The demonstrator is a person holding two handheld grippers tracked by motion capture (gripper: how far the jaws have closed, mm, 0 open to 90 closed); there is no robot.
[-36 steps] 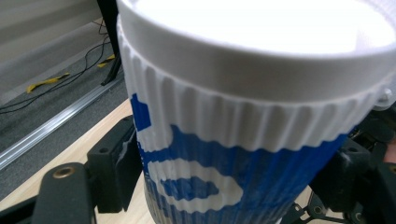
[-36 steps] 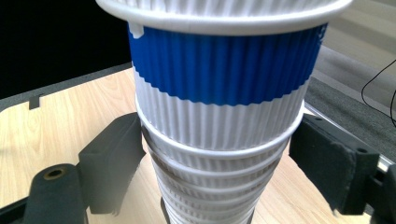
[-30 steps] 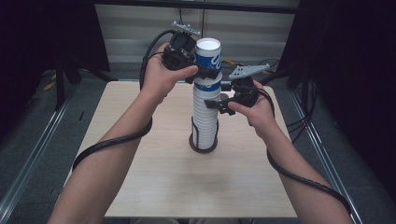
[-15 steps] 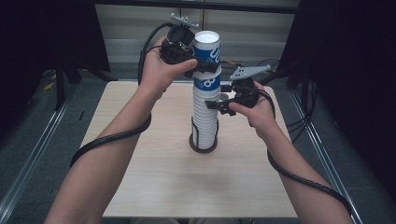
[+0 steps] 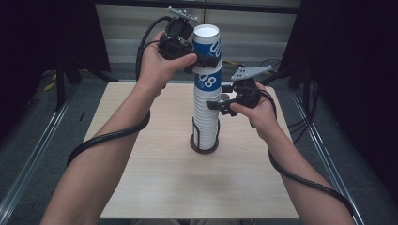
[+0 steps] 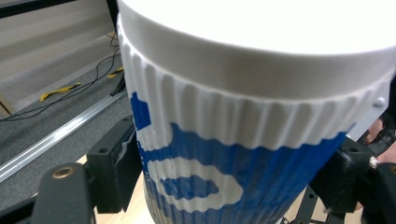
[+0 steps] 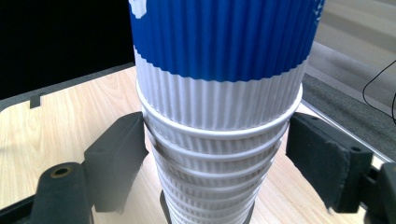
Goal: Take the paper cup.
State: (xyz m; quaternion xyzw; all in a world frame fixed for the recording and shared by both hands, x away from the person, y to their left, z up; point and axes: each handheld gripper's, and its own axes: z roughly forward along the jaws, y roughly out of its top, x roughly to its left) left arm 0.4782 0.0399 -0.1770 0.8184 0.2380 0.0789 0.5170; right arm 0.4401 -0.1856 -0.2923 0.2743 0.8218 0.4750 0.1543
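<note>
At the centre of the high view a tall stack of ribbed paper cups point(image 5: 205, 117) stands in a dark ring holder point(image 5: 204, 145) on the wooden table point(image 5: 155, 187), and near the top of the frame the left gripper point(image 5: 206, 60) is clamped on the blue-and-white top cup point(image 5: 206, 47), which sits raised above the cup below it. In the left gripper view that cup point(image 6: 247, 140) fills the middle, with both black jaws pressed to its sides. The right gripper point(image 5: 219, 104), right of centre in the high view, has its jaws around the stack partway up; in the right gripper view the left jaw touches the white rims point(image 7: 215, 140) while the right jaw stands clear, so it is released.
</note>
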